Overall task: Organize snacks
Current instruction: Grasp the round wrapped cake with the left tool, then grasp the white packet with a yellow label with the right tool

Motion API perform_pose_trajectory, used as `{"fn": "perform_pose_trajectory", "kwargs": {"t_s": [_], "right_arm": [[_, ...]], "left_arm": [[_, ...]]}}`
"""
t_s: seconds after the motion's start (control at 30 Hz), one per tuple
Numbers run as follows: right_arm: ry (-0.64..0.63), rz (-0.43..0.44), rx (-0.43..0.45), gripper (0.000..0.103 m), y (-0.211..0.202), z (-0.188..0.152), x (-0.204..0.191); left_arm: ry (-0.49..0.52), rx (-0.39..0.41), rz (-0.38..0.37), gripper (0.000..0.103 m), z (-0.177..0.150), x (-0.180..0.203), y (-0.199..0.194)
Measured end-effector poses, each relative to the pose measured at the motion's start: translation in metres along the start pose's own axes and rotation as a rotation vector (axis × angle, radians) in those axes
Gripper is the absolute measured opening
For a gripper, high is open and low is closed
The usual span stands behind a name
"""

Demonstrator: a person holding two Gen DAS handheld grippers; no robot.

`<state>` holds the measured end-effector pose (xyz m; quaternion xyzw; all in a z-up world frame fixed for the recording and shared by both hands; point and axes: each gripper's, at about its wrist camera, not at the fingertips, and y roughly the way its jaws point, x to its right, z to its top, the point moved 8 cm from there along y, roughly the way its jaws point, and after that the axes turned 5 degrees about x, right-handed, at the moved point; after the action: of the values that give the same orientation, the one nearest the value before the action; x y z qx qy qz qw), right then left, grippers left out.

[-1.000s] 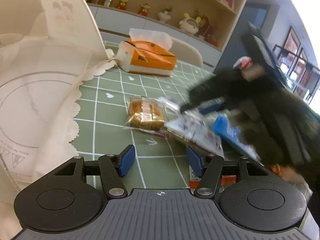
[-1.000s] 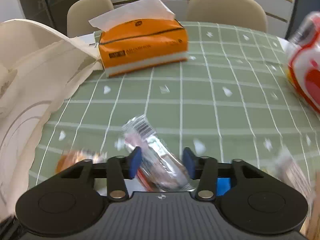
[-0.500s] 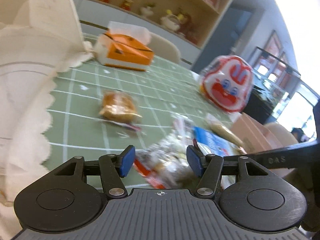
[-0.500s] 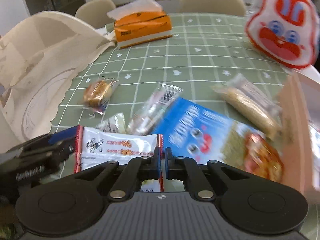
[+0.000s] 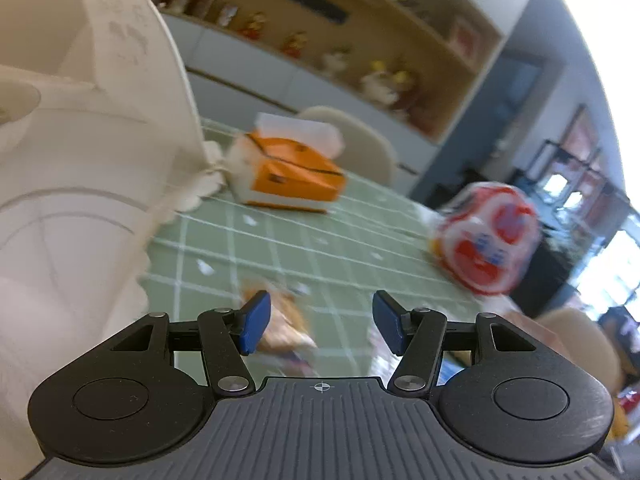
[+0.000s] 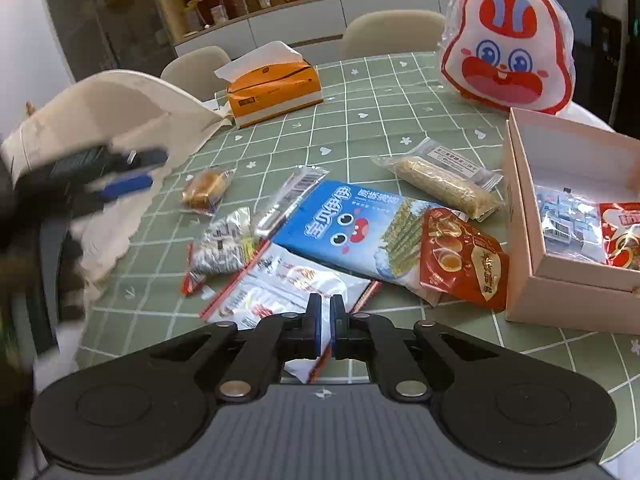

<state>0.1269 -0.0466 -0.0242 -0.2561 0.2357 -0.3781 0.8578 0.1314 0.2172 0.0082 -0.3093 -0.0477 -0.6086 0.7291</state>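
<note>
My right gripper is shut on the edge of a flat white snack packet with red trim, held just above the green table. Beyond it lie a blue snack bag, a red packet, a long cereal bar, a small silver packet and a wrapped bun. An open pink box at the right holds several packets. My left gripper is open and empty above the blurred bun; it shows blurred in the right wrist view.
An orange tissue box stands at the back of the table. A rabbit-face bag stands at the back right. A cream cloth bag lies at the left edge. Chairs and a shelf unit are behind.
My right gripper pulled back and lifted with the white packet. My left gripper swung away to the left and tilted up, still open.
</note>
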Motion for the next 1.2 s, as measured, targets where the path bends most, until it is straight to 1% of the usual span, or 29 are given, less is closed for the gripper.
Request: {"fn": "perform_pose_trajectory", "kwargs": {"t_s": [0.07,0.1,0.13,0.17,0.2,0.23,0.27,0.3,0.33,0.43,0.47,0.5,0.53,0.6,0.67,0.7,0.77,0.87,0.97,1.03,1.1,1.13,1.2], "right_arm": [[-0.005,0.007,0.008,0.006,0.002,-0.010,-0.002],[-0.006,0.014,0.007,0.008,0.003,-0.014,-0.003],[-0.011,0.020,0.007,0.010,0.002,-0.019,-0.004],[-0.021,0.017,0.015,0.014,0.001,-0.023,-0.004],[-0.038,0.007,0.026,0.025,-0.002,-0.027,-0.004],[-0.067,-0.006,0.038,0.032,-0.005,-0.030,-0.004],[-0.091,-0.020,0.050,0.046,-0.008,-0.033,-0.004],[-0.107,-0.033,0.062,0.057,-0.010,-0.035,-0.003],[-0.119,-0.046,0.075,0.060,-0.011,-0.036,-0.001],[-0.103,-0.047,0.089,0.063,-0.007,-0.040,0.006],[-0.079,-0.035,0.088,0.068,-0.003,-0.042,0.008],[-0.063,-0.026,0.096,0.070,-0.001,-0.044,0.009],[-0.066,-0.022,0.109,0.070,-0.001,-0.044,0.009],[-0.089,-0.033,0.110,0.071,-0.001,-0.045,0.006],[-0.105,-0.041,0.103,0.072,0.001,-0.047,0.003],[-0.111,-0.044,0.102,0.072,0.001,-0.047,0.003],[-0.121,-0.053,0.099,0.072,0.001,-0.047,0.002],[-0.146,-0.091,0.093,0.074,0.002,-0.046,-0.001],[-0.178,-0.127,0.105,0.074,-0.001,-0.038,-0.009],[-0.193,-0.141,0.135,0.074,-0.006,-0.026,-0.019],[-0.204,-0.127,0.155,0.080,-0.007,-0.012,-0.034],[-0.205,-0.107,0.156,0.081,-0.005,-0.007,-0.043],[-0.201,-0.065,0.138,0.081,0.005,-0.001,-0.061]], "left_arm": [[0.053,-0.028,0.075,0.063,0.003,-0.006,0.023],[0.079,-0.054,0.109,0.063,0.002,-0.009,0.035],[0.095,-0.090,0.128,0.063,-0.002,-0.011,0.045],[0.103,-0.127,0.133,0.063,-0.008,-0.013,0.053],[0.104,-0.157,0.134,0.063,-0.013,-0.016,0.058],[0.108,-0.179,0.135,0.064,-0.019,-0.016,0.062],[0.137,-0.164,0.133,0.063,-0.020,-0.015,0.060],[0.183,-0.169,0.131,0.064,-0.023,-0.011,0.060],[0.234,-0.182,0.131,0.064,-0.027,-0.006,0.060],[0.386,-0.184,0.132,0.064,-0.037,0.005,0.058],[0.410,-0.195,0.132,0.064,-0.040,0.007,0.057],[0.416,-0.193,0.131,0.064,-0.040,0.006,0.057],[0.416,-0.190,0.132,0.067,-0.040,0.006,0.056],[0.422,-0.181,0.132,0.068,-0.042,0.006,0.059],[0.434,-0.175,0.136,0.066,-0.044,0.009,0.058],[0.440,-0.172,0.138,0.064,-0.044,0.010,0.057],[0.430,-0.173,0.123,0.062,-0.044,0.013,0.053],[0.397,-0.183,0.073,0.062,-0.046,0.015,0.041],[0.373,-0.178,0.020,0.062,-0.048,0.015,0.016],[0.316,-0.186,-0.030,0.062,-0.050,0.008,-0.006],[0.255,-0.199,-0.057,0.062,-0.052,-0.003,-0.029],[0.240,-0.200,-0.060,0.062,-0.054,-0.009,-0.040],[0.238,-0.190,-0.038,0.062,-0.057,-0.021,-0.059]]}}
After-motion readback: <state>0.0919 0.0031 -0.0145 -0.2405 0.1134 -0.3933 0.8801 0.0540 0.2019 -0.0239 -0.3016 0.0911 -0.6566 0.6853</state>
